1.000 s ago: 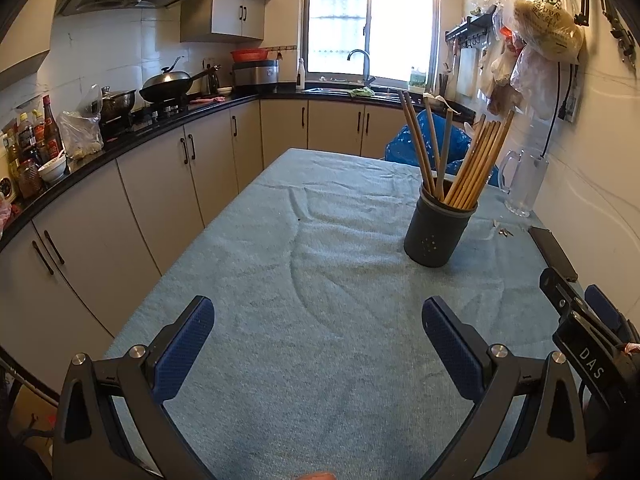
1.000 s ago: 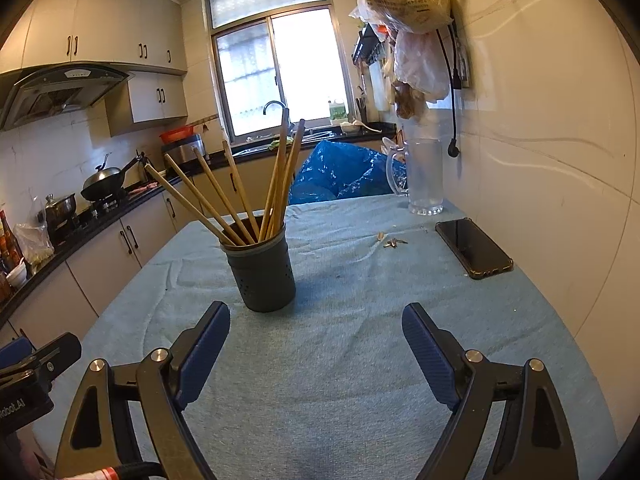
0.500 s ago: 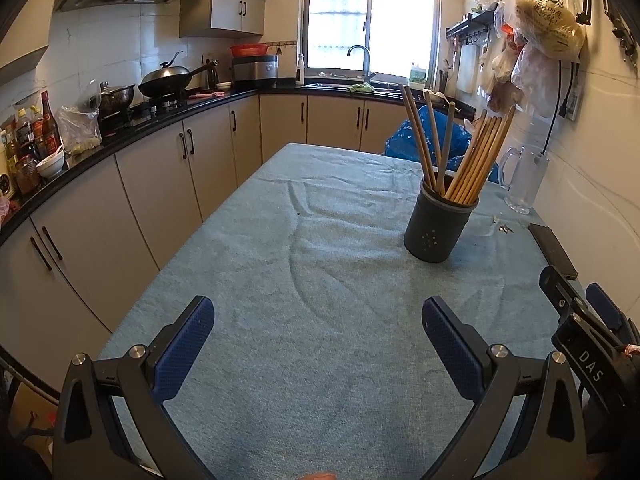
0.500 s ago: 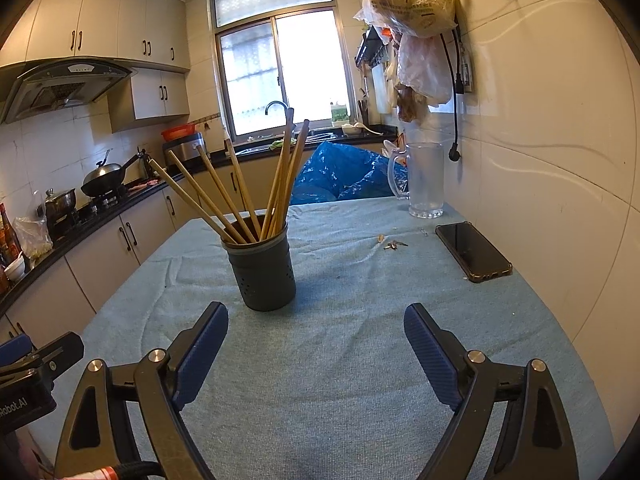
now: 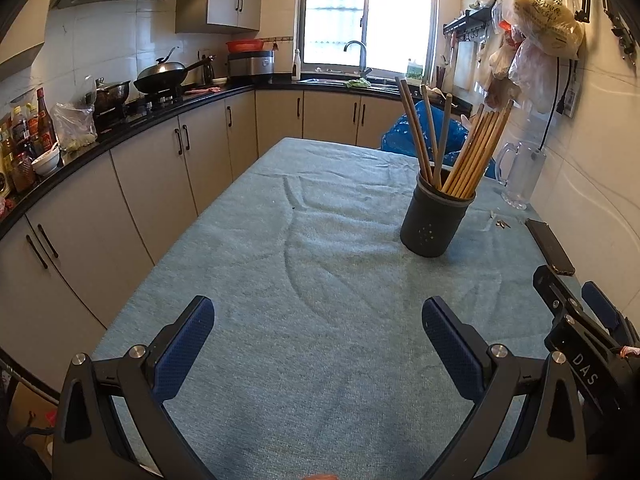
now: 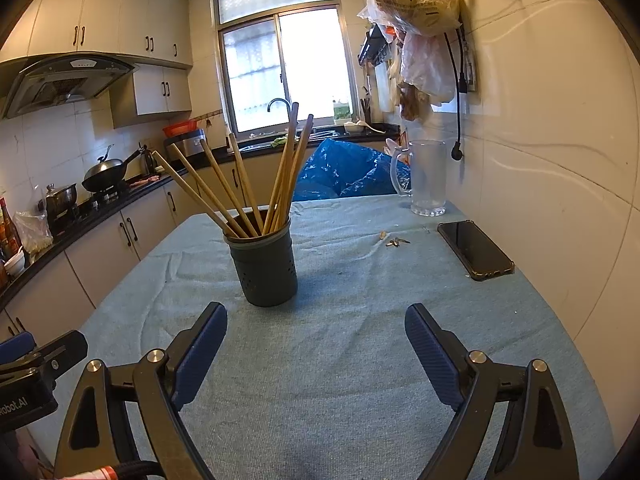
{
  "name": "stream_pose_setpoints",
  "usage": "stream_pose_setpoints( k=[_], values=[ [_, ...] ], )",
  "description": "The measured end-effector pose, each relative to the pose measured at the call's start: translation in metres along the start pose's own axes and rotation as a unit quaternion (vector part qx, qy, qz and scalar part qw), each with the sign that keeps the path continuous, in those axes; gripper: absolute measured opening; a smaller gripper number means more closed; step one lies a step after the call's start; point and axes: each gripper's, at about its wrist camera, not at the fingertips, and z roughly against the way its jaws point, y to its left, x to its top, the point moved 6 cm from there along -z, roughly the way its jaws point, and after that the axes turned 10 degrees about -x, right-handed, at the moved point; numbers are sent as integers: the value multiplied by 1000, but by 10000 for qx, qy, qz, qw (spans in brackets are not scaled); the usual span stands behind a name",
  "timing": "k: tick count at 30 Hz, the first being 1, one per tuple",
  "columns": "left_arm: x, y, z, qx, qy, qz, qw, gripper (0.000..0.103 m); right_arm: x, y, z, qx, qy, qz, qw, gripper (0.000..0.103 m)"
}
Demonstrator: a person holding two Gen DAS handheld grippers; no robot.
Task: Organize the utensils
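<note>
We are seeing almost nothing changing over the last second: the wooden chopsticks [image 6: 244,188] are sitting in the dark grey perforated cylindrical holder [image 6: 264,268] as before, on the blue-green towel-covered table [image 6: 360,360], and only our viewpoints are drifting slightly, so we are judging the organizing done or paused. The left gripper [image 5: 318,344] and right gripper [image 6: 316,344] are both hovering with fingers spread wide, holding nothing, well short of the holder. The chopsticks are standing with long axes near upright, fanning outward, tips pointing up toward the window side.
</note>
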Motion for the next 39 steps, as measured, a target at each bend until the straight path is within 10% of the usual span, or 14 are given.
stream_pose_setpoints(
  k=[39],
  values=[
    [-4,2,-4,6,12,-44,10000,103,-5,2,0,23,-58,122,9999,94]
  ],
)
